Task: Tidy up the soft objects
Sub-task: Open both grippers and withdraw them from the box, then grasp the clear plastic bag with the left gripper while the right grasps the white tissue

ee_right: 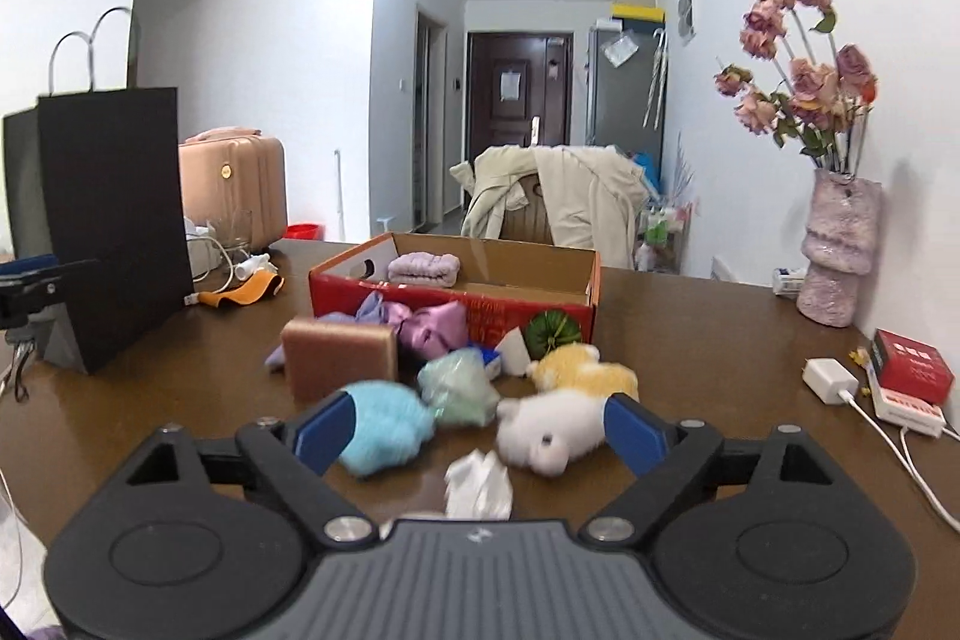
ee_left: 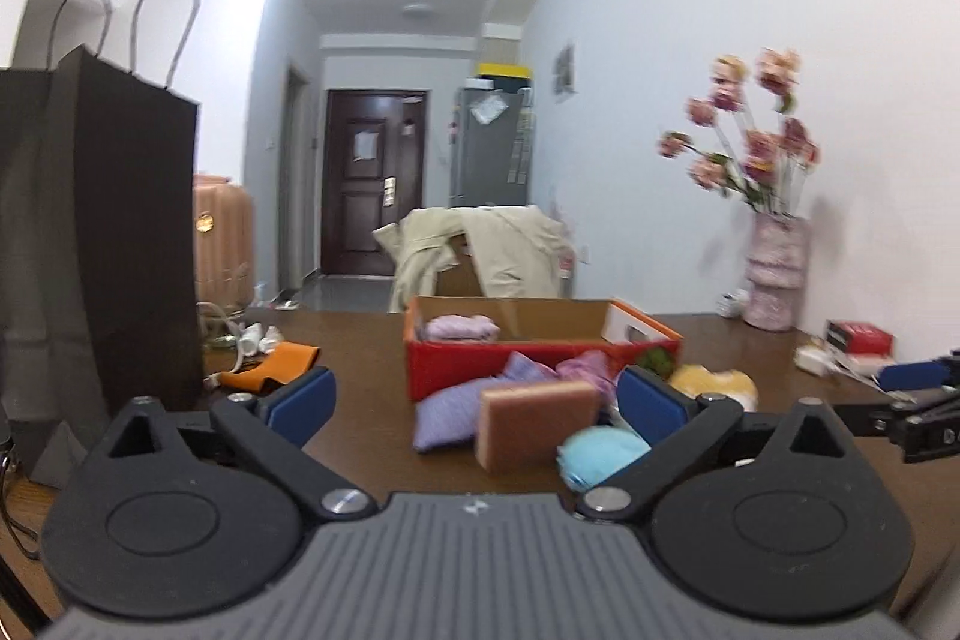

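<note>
A red cardboard box (ee_right: 540,310) stands mid-table with a folded lilac towel (ee_right: 423,268) inside. In front of it lies a heap of soft things: a brown sponge block (ee_right: 339,361), pink and purple satin pouches (ee_right: 432,328), a green pouch (ee_right: 459,388), a yellow plush (ee_right: 582,370), a white plush (ee_right: 552,430), a blue plush (ee_right: 384,427) and a crumpled white tissue (ee_right: 480,484). My right gripper (ee_right: 480,430) is open just short of the heap, with nothing between its fingers. My left gripper (ee_left: 477,406) is open and empty too, facing the sponge block (ee_left: 540,424) and a purple pouch (ee_left: 450,418).
A tall black paper bag (ee_left: 102,232) stands at the table's left, with an orange cloth (ee_left: 282,361) and cables beside it. A vase of dried flowers (ee_right: 840,256), a red carton (ee_right: 912,364) and a white charger (ee_right: 831,379) sit on the right. A coat-draped chair (ee_right: 558,202) stands behind.
</note>
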Available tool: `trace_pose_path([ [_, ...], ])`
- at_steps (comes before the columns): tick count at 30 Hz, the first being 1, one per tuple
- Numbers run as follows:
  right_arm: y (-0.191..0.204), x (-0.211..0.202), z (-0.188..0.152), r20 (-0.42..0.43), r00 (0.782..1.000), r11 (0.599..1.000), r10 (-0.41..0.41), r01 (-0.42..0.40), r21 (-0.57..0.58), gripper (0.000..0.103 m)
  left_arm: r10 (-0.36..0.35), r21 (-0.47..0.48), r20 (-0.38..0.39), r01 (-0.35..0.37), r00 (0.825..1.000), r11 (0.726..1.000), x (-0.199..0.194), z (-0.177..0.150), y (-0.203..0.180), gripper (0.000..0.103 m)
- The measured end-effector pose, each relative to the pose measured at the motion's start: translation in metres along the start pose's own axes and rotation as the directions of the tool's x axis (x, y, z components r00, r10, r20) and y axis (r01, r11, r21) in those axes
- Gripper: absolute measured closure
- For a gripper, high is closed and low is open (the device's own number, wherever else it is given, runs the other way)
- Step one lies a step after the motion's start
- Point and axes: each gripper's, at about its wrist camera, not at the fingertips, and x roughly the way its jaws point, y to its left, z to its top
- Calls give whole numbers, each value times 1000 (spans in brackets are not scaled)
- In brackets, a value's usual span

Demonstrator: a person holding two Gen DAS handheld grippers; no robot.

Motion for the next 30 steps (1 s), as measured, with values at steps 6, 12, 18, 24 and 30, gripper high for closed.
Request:
trace_pose_path([
  [6, 14, -12, -23, 5, 999, 998, 47, -47, 50, 14, -33, 30, 3, 33, 999, 999, 2, -7, -11, 0],
  [12, 15, 8, -29, -49, 998, 997, 44, -41, 61, 20, -66, 15, -53, 67, 996, 998, 21, -17, -16, 0],
  [18, 7, 38, -31, -104, 993, 995, 48, -38, 95, 32, -106, 15, -115, 109, 988, 994, 53, -20, -25, 1],
  [24, -6, 73, -28, -144, 989, 992, 41, -23, 125, 42, -180, 12, -190, 185, 965, 983, 102, -21, -46, 12],
  [30, -16, 112, -26, -196, 979, 991, 59, -33, 133, 65, -219, -39, -317, 219, 923, 975, 166, -24, -71, 32],
])
